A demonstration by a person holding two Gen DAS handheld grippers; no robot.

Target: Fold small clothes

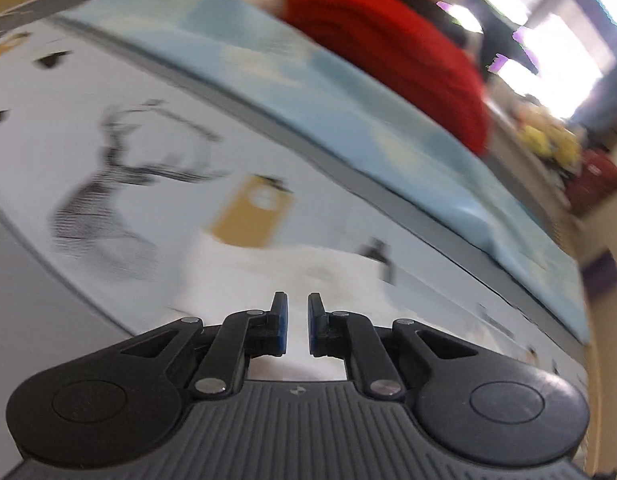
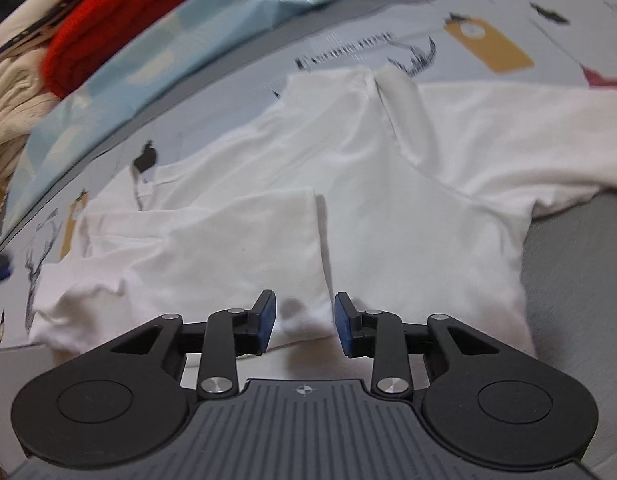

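A small white shirt (image 2: 348, 184) lies flat on a pale printed cloth (image 2: 488, 28), its collar at the far side, one sleeve folded in over the body on the left. My right gripper (image 2: 304, 318) is open, just above the shirt's near hem, holding nothing. In the blurred left wrist view, my left gripper (image 1: 297, 322) has its jaws a narrow gap apart over a white edge of the shirt (image 1: 276, 272), with nothing between the pads.
A light blue folded cloth (image 1: 348, 120) lies along the far side, with a red knit garment (image 1: 388, 44) and cream knitwear (image 2: 8, 100) piled behind it. The printed cloth shows deer (image 1: 104, 192) and tan tags (image 1: 252, 212). Grey surface (image 2: 580, 280) lies at the right.
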